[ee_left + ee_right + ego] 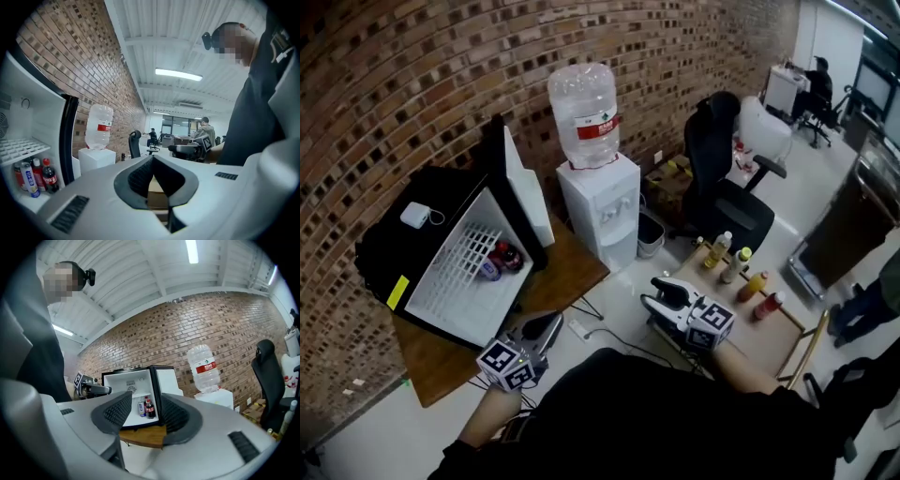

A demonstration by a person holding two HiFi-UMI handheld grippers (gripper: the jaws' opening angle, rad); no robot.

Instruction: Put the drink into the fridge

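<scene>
The wall (pixel 412 84) was rough, matt brick. The fridge (pixel 389 246) had a matt black shell and a smooth white plastic liner, with a white wire shelf (pixel 467 251) inside. Under it the table (pixel 572 272) was smooth brown wood. The water jug (pixel 583 108) was clear, glossy plastic, set on a smooth white plastic dispenser (pixel 609 216). The floor (pixel 623 284) looked pale and faintly shiny. The right gripper (pixel 145 411) wore smooth, matt grey plastic, and its pads (pixel 116 411) were black and ribbed.

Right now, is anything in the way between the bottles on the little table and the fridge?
Nothing visible is. The fridge has its door open, and the bottles stand uncovered near the right gripper. Some drinks already sit inside, with room beside them.
</scene>
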